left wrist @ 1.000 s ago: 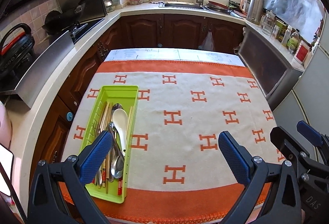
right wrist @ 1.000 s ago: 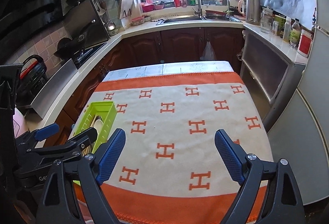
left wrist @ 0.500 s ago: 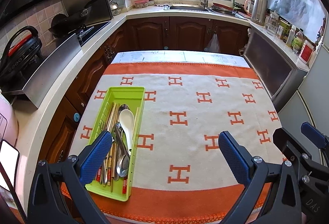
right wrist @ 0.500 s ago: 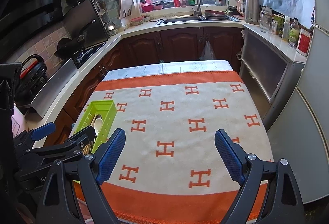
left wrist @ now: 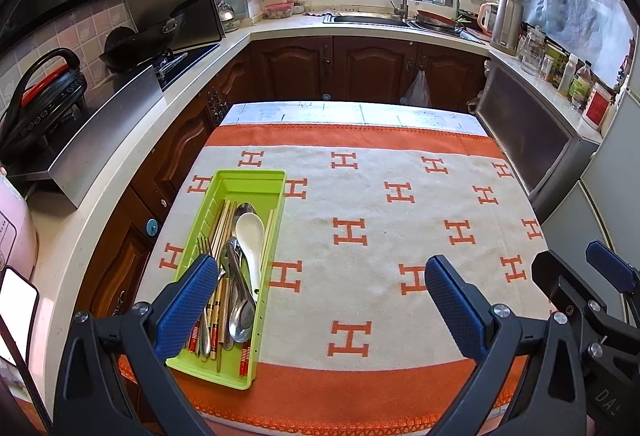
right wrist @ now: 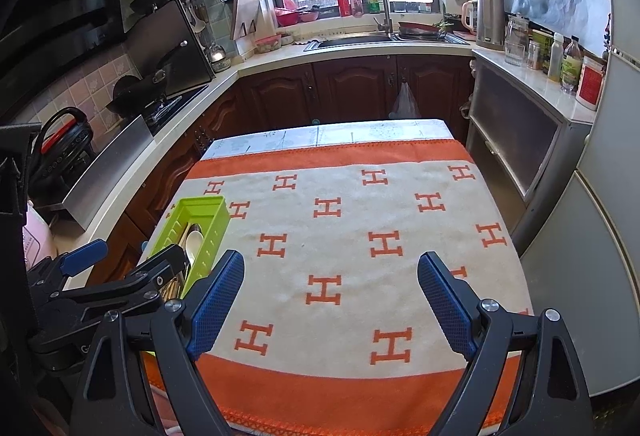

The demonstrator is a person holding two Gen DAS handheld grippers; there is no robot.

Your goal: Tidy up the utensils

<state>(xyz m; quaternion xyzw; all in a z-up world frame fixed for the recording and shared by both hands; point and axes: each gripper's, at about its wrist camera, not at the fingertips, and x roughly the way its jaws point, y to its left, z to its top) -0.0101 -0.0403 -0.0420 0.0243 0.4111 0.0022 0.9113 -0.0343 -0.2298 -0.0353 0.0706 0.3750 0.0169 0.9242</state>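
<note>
A lime-green utensil tray [left wrist: 240, 180] lies on the left side of the orange-and-white cloth [left wrist: 360, 196]. It holds a white ceramic spoon [left wrist: 250, 232], metal spoons [left wrist: 240, 316], a fork [left wrist: 204, 246] and wooden chopsticks [left wrist: 222, 220], all pointing along the tray. My left gripper [left wrist: 320, 268] hovers open over the near part of the table, and its left finger overlaps the tray's near end in the picture. Hovering over the cloth to the right, my right gripper [right wrist: 331, 264] is open with nothing between its pads. The tray [right wrist: 200, 204] shows at the right wrist view's left.
Wooden cabinets and a white counter wrap the table on three sides. A stove with a wok [left wrist: 132, 48] is at left, a sink [left wrist: 368, 18] at the back, and bottles [left wrist: 576, 84] and a kettle [left wrist: 506, 20] at right. A grey cabinet [left wrist: 532, 144] stands near the table's right edge.
Nothing on the table has moved and both grippers stay open. The left wrist view has drifted only slightly.
</note>
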